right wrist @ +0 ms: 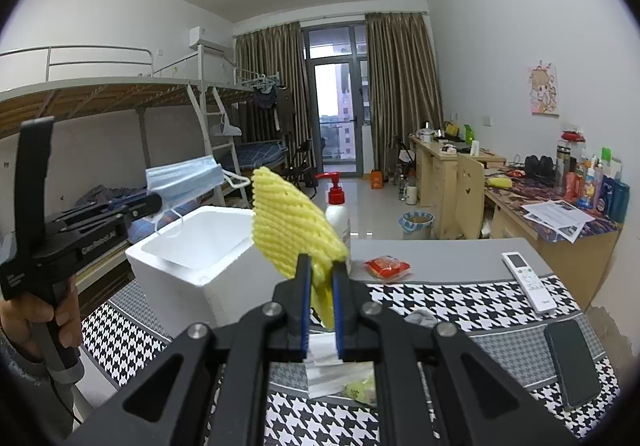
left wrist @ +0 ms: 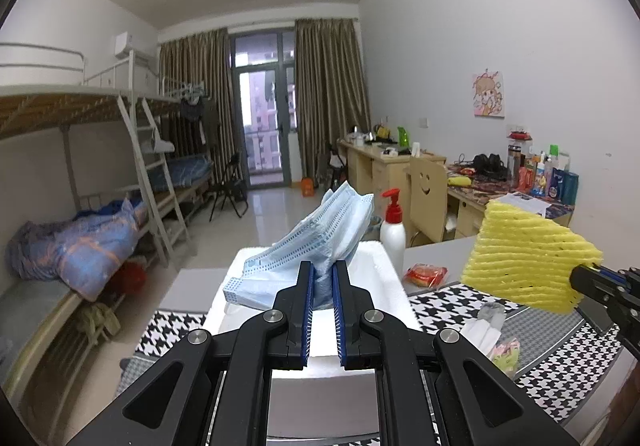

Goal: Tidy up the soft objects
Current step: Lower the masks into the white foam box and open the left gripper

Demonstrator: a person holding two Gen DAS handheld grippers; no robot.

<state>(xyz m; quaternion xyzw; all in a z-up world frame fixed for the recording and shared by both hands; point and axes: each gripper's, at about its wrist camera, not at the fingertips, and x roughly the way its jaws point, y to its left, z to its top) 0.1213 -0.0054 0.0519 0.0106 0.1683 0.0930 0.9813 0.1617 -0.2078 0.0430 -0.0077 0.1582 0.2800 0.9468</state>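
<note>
My left gripper (left wrist: 322, 270) is shut on a stack of blue face masks (left wrist: 316, 242) and holds it above the open white foam box (left wrist: 380, 278). In the right wrist view the masks (right wrist: 184, 179) hang over the foam box (right wrist: 176, 270) at the left gripper (right wrist: 154, 203). My right gripper (right wrist: 320, 264) is shut on a yellow foam net sleeve (right wrist: 288, 226), held up above the table just right of the box. The sleeve (left wrist: 528, 258) and right gripper (left wrist: 580, 274) also show at the right of the left wrist view.
A houndstooth cloth (right wrist: 460, 298) covers the table. On it lie a red snack packet (right wrist: 386, 266), a pump bottle (right wrist: 338, 213), a white remote (right wrist: 528, 280), a black phone (right wrist: 572, 362), and a clear bag with tissue (right wrist: 340, 370).
</note>
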